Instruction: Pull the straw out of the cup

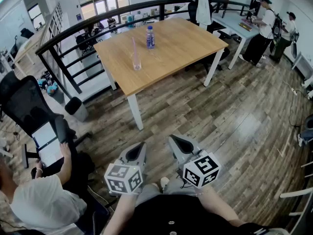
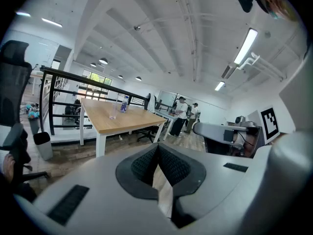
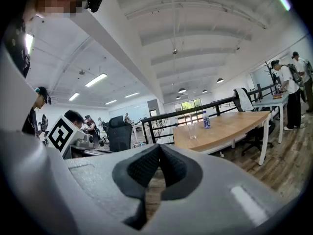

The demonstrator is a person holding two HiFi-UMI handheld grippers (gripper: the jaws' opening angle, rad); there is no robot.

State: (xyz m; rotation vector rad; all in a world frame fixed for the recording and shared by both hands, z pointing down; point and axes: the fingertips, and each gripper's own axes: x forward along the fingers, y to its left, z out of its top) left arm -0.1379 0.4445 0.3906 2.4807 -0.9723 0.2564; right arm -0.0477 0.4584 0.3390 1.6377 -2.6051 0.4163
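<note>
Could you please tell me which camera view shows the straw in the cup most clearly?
The head view: from above, the straw stands out pink against the wooden table, rising from the cup. Both gripper views show the cup small and distant, its straw barely discernible.

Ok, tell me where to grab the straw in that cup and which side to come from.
Take the straw on its bare upper length, above the cup rim. It stands nearly upright, well clear of the rim, so probably come in level from the near table edge; the bottle stands on the far side.
</note>
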